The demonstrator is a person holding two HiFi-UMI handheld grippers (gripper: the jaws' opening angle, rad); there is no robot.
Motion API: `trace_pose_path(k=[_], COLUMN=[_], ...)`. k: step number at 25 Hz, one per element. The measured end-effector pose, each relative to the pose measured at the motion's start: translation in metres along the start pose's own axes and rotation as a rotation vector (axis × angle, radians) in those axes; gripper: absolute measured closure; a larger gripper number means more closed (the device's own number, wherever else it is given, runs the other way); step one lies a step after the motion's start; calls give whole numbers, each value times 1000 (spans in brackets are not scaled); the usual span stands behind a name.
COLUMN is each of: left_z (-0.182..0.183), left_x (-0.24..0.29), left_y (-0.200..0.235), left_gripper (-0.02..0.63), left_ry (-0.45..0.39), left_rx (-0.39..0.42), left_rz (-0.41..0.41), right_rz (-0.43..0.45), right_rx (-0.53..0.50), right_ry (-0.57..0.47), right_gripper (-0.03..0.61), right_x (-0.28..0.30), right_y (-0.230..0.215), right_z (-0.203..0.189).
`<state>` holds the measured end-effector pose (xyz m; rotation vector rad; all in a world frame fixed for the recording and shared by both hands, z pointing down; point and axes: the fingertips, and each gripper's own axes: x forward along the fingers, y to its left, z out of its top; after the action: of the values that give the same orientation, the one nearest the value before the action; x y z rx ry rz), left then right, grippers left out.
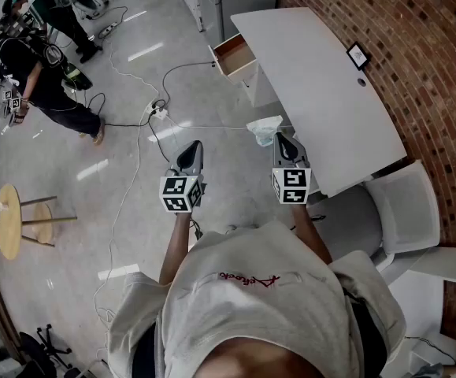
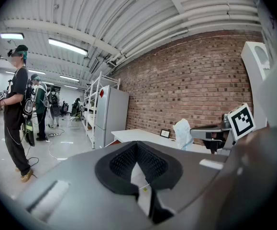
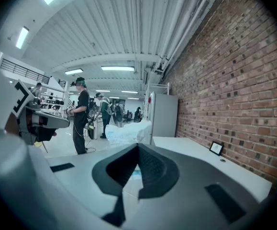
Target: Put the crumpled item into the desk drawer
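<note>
Right, our right tool (image 1: 283, 142) pinches the crumpled item (image 1: 264, 129) beside the table (image 1: 314, 77); our left tool (image 1: 191, 148) is pressed together, empty. We'd best carry it toward eleven o'clock, over the open drawer (image 1: 241, 70), before releasing.

Counted: one counter (image 1: 322, 85), one drawer (image 1: 235, 55) at its end, one crumpled item (image 1: 265, 128) near its edge, one chair (image 1: 405, 203) beside it, one left hand-held gripper (image 1: 194, 146), one right hand-held gripper (image 1: 283, 137).

Both arms reach forward, side by side. The left gripper (image 1: 193, 146) has its jaws together and empty. The right gripper (image 1: 282, 138) pinches the crumpled item (image 1: 264, 127).
</note>
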<state>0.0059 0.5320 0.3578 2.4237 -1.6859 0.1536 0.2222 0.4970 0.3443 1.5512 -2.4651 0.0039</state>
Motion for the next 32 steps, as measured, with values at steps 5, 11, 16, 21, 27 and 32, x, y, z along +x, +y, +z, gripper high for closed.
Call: trace_pose_path(k=[5, 11, 16, 21, 27, 32], left_z=[3, 2, -1, 0, 0, 2], left_x=[0, -1, -1, -1, -2, -4], left_y=[8, 18, 24, 36, 52, 57], left_gripper=[604, 604, 604, 604, 604, 604], left_ry=[-3, -6, -8, -6, -11, -11], left_rx=[7, 4, 4, 9, 21, 3], left_rz=[7, 9, -1, -8, -26, -32], right_rz=[1, -4, -1, -3, -5, -10], right_rx=[2, -1, 10, -1, -18, -17], right_ry=[-2, 0, -3, -7, -10, 4], right_gripper=[566, 566, 566, 566, 566, 566], right_x=[6, 9, 13, 21, 27, 28], right_y=[4, 9, 15, 27, 39, 47], right_z=[3, 3, 3, 8, 13, 9])
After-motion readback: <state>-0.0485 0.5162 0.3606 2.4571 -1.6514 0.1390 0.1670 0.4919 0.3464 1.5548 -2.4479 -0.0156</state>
